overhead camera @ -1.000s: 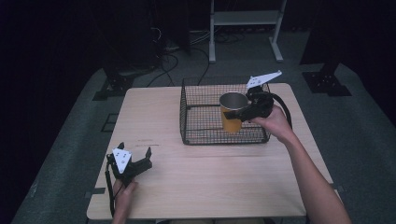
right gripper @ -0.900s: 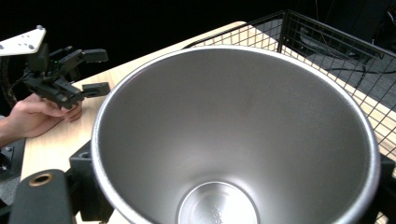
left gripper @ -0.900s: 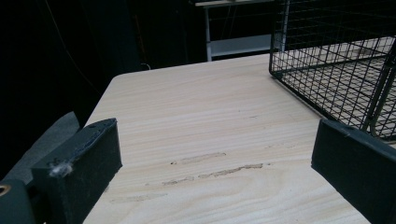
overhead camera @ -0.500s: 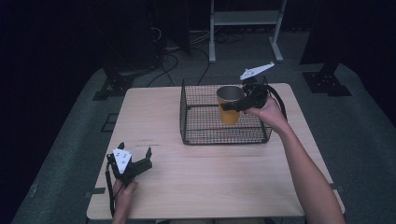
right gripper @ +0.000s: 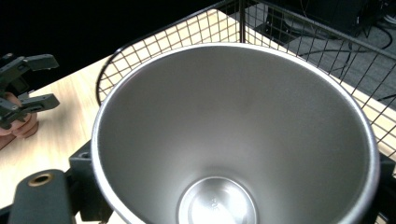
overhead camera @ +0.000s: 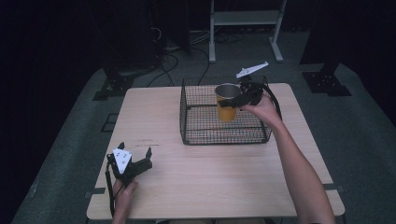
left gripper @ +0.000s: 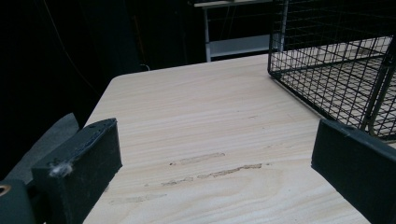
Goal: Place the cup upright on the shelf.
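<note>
An orange cup (overhead camera: 227, 103) with a bare steel inside (right gripper: 233, 140) hangs upright over the far right part of the black wire basket (overhead camera: 196, 126), its rim above the basket's top edge, pinched at the sides near the rim by the right claw (overhead camera: 232, 100), whose jaws sit against the cup's outer wall in the right gripper view. The basket stands on the far right half of the pale wooden surface (overhead camera: 154, 112). Well apart, at the near left corner, the left claw (overhead camera: 135, 154) rests low over the wood with its jaws spread and nothing between them, the basket's corner (left gripper: 327, 56) just ahead to its right in the left gripper view.
</note>
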Available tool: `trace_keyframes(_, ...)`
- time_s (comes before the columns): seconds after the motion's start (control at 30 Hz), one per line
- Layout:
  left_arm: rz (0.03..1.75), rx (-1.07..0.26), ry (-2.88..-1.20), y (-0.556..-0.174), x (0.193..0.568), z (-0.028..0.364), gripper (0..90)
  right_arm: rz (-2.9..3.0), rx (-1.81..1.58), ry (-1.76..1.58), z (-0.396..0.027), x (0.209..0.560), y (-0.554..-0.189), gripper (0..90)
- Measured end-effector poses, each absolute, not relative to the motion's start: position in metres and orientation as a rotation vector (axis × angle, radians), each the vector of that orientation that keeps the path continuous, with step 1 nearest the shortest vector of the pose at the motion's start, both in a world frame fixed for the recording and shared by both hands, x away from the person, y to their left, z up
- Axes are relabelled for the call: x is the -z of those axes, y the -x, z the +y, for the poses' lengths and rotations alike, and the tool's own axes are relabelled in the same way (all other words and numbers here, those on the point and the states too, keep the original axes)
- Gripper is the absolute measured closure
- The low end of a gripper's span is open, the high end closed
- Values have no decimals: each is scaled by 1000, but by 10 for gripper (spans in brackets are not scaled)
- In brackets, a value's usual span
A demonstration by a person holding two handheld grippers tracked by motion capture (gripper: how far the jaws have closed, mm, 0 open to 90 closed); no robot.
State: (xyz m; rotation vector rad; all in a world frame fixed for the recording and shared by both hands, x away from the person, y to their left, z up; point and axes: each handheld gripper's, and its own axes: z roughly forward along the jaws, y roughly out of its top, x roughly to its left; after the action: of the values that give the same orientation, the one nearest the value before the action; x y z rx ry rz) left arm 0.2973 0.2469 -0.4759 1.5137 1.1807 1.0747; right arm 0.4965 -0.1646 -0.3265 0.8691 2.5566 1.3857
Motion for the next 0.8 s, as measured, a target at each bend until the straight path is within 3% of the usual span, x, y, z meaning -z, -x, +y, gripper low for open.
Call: trace_keyframes(0.8, 1174, -1075, -1517, -297, 476, 247, 8, 2578, -1290, -951, -148, 368, -526, 128)
